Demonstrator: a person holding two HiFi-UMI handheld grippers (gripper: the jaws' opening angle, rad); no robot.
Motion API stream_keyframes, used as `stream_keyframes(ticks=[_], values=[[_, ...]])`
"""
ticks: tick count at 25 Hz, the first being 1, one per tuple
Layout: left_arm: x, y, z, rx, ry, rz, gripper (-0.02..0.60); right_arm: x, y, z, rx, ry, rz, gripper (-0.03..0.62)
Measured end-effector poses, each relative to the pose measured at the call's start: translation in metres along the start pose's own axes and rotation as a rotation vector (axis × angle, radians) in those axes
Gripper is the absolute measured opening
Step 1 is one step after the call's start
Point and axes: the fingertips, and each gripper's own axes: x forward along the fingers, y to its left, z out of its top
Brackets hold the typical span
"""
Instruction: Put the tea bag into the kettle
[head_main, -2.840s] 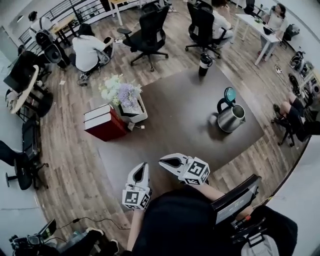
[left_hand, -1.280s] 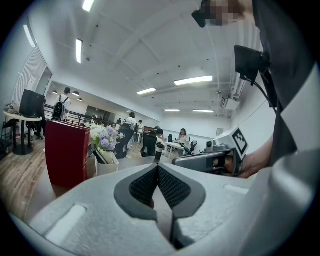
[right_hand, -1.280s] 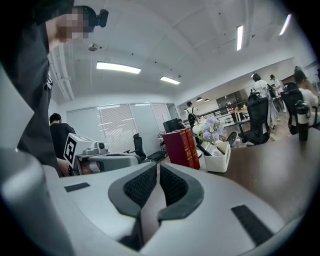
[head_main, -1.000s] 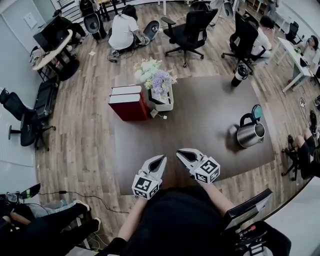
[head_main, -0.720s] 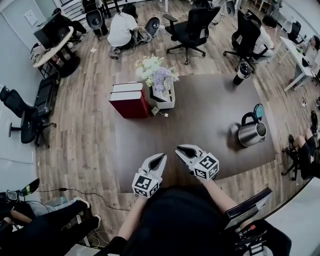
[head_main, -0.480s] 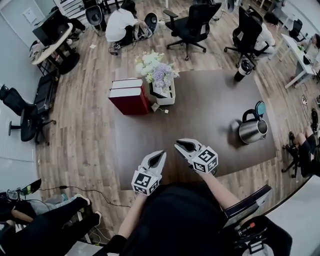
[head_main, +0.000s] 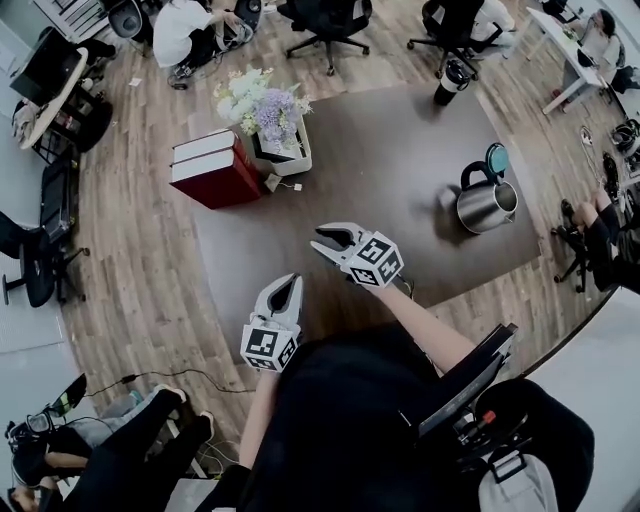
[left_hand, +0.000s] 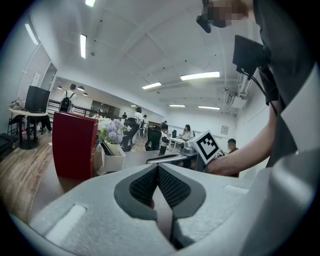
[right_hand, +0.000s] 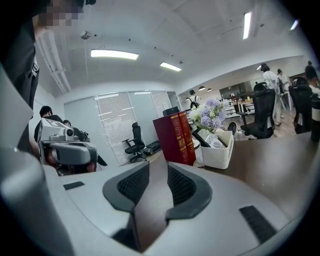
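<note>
Kettle upright on table, lid flipped open, handle toward flowers (spout unclear), right gripper jaws apart, just opening, empty, left gripper jaws together.

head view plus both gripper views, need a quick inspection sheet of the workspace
surface: dark table, mostly bare.
job's things: kettle upright at the right, lid open; small pale item beside the white box may be the tea bag, too small to tell.
clutter: red books, flowers in the white box, dark tumbler at the far edge.
grippers: left claw shut, empty; right claw open, its jaws have just been opening, nothing between them.
cables: one cable on the wood floor, near left.
surroundings: office chairs, seated people at desks.
</note>
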Motion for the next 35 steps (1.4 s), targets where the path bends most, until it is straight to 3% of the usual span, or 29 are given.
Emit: stream_keyframes(ticks=[12,22,30,35], values=[[0.008,0.008,-0.004,-0.005,0.048,0.020,0.002,0.047,-0.045,-0.024,-0.025,0.076,-0.043,0.119],[0.008,0.016,-0.025,-0.070,0.091,0.065,0.002,0.097,-0.094,-0.029,-0.081,0.113,-0.145,0.146],[0.002,0.030,-0.044,-0.121,0.131,0.119,0.002,0.155,-0.113,-0.034,-0.105,0.149,-0.122,0.169],[-0.002,0.035,-0.058,-0.153,0.161,0.148,0.002,0.180,-0.135,-0.039,-0.099,0.167,-0.165,0.176]])
